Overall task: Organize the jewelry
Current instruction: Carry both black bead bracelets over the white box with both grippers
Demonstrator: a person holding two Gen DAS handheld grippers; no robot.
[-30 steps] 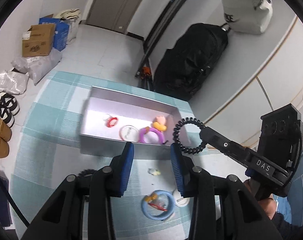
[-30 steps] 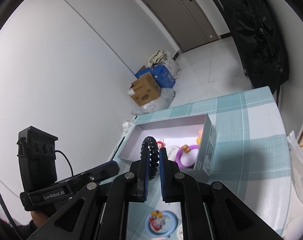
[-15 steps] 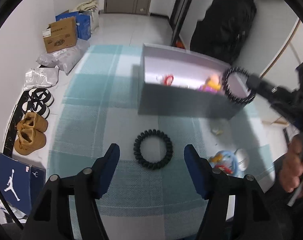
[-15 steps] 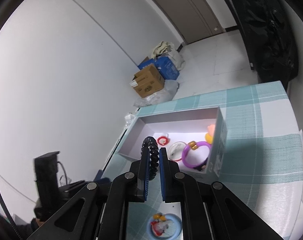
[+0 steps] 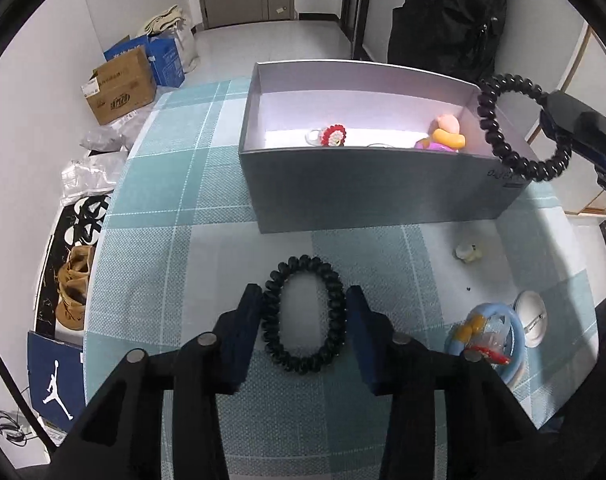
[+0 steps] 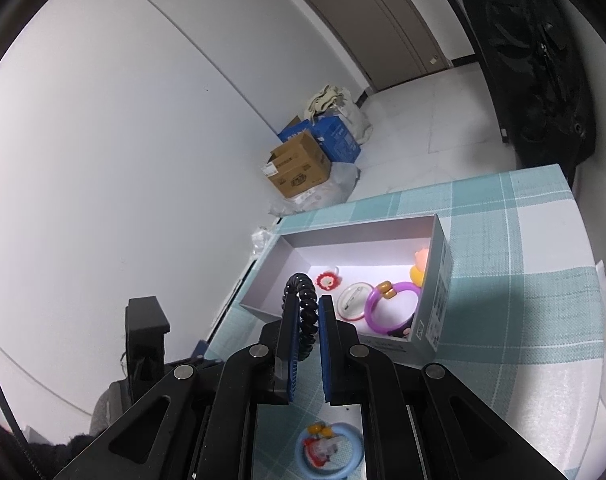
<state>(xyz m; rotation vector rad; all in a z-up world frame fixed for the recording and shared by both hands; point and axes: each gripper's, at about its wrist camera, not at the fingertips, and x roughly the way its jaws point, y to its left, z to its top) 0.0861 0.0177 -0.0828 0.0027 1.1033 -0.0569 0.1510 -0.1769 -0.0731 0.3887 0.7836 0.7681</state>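
Note:
A grey open box (image 5: 383, 196) stands on the checked cloth and holds a red flower piece (image 5: 333, 135), a purple ring (image 6: 391, 307), a round badge (image 6: 353, 295) and a yellow-pink toy (image 5: 447, 136). My left gripper (image 5: 303, 312) straddles a black coil bracelet (image 5: 305, 312) lying flat on the cloth; its pads touch the bracelet's sides, which look squeezed into an oval. My right gripper (image 6: 303, 312) is shut on a second black coil bracelet (image 6: 306, 304), held upright above the box's near right corner; that bracelet also shows in the left wrist view (image 5: 519, 140).
A blue ring with small charms (image 5: 487, 336), a white round badge (image 5: 530, 312) and a small pale piece (image 5: 469, 252) lie on the cloth to the right. Table edges drop to the floor with shoes (image 5: 73, 292) and cardboard boxes (image 5: 121, 84) at the left.
My left gripper has dropped from above the box down to the black bracelet on the cloth and narrowed around it. The right gripper has moved closer over the box with its bracelet.

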